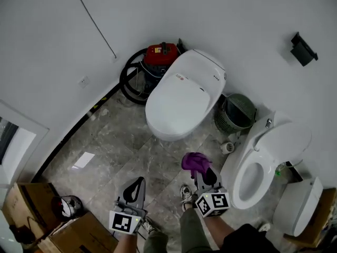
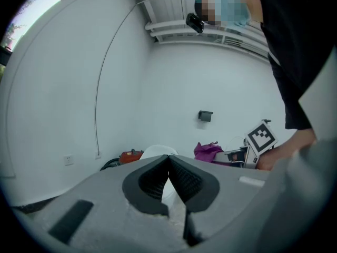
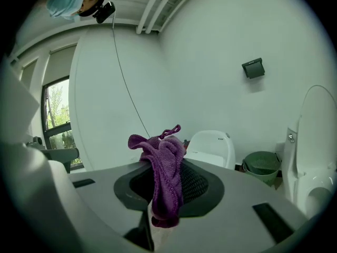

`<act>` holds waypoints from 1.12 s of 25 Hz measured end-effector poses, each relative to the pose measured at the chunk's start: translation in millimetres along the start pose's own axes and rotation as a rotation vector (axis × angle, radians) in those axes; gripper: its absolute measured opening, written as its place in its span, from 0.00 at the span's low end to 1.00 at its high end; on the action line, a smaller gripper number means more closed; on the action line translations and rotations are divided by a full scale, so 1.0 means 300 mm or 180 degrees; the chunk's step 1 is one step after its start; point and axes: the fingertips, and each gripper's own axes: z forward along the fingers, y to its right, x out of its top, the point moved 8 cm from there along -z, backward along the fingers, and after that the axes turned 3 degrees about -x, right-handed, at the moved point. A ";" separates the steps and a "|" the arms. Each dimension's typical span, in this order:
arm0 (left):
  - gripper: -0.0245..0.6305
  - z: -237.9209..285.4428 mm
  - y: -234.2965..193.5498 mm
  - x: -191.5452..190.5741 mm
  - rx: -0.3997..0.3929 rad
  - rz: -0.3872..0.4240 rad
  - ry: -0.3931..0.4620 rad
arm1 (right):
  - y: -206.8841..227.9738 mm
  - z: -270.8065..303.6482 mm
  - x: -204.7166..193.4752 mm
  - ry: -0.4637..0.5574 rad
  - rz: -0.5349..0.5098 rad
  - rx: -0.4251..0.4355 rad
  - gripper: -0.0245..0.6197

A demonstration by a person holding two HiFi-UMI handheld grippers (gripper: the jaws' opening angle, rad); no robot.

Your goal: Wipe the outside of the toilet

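A white toilet (image 1: 181,96) with its lid down stands ahead in the head view; it also shows small in the left gripper view as the toilet (image 2: 158,152) and in the right gripper view as the toilet (image 3: 213,147). My right gripper (image 1: 199,168) is shut on a purple cloth (image 1: 194,161), held low, short of the toilet's front. The purple cloth (image 3: 163,178) hangs bunched between the jaws. My left gripper (image 1: 137,186) is shut with nothing in it, lower left of the toilet. In the left gripper view the left gripper (image 2: 169,167) has its pads meeting.
A second white toilet (image 1: 263,165) with its lid raised stands at the right. A green bin (image 1: 236,112) sits between the two toilets. A red vacuum with a black hose (image 1: 150,65) stands behind the left toilet. Cardboard boxes (image 1: 37,215) lie at the lower left.
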 end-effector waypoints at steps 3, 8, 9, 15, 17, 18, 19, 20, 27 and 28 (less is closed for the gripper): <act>0.04 -0.036 0.035 0.114 -0.0008 0.0017 0.0051 | -0.036 -0.063 0.101 0.0046 -0.0004 0.0086 0.18; 0.04 -0.112 0.080 0.273 -0.0025 0.0146 0.0094 | -0.067 -0.187 0.239 0.0162 0.0057 0.0099 0.18; 0.04 -0.135 0.087 0.298 -0.0023 0.0171 0.0105 | -0.079 -0.216 0.259 0.0187 0.0056 0.0091 0.18; 0.04 -0.291 0.118 0.421 0.0022 0.0223 0.0239 | -0.183 -0.364 0.345 0.0317 0.0002 0.0124 0.18; 0.04 -0.338 0.133 0.444 0.0023 0.0243 0.0258 | -0.214 -0.404 0.364 0.0357 -0.0042 0.0139 0.18; 0.04 -0.358 0.138 0.453 0.0024 0.0252 0.0263 | -0.226 -0.422 0.372 0.0384 -0.0044 0.0134 0.18; 0.04 -0.377 0.141 0.462 0.0028 0.0257 0.0271 | -0.239 -0.438 0.381 0.0415 -0.0037 0.0129 0.18; 0.04 -0.395 0.142 0.469 0.0035 0.0255 0.0285 | -0.253 -0.454 0.391 0.0446 -0.0033 0.0129 0.18; 0.04 -0.545 0.143 0.499 0.0069 0.0321 0.0356 | -0.352 -0.563 0.402 0.0469 -0.0143 0.0193 0.18; 0.04 -0.564 0.144 0.499 0.0067 0.0351 0.0386 | -0.360 -0.580 0.398 0.0452 -0.0160 0.0199 0.18</act>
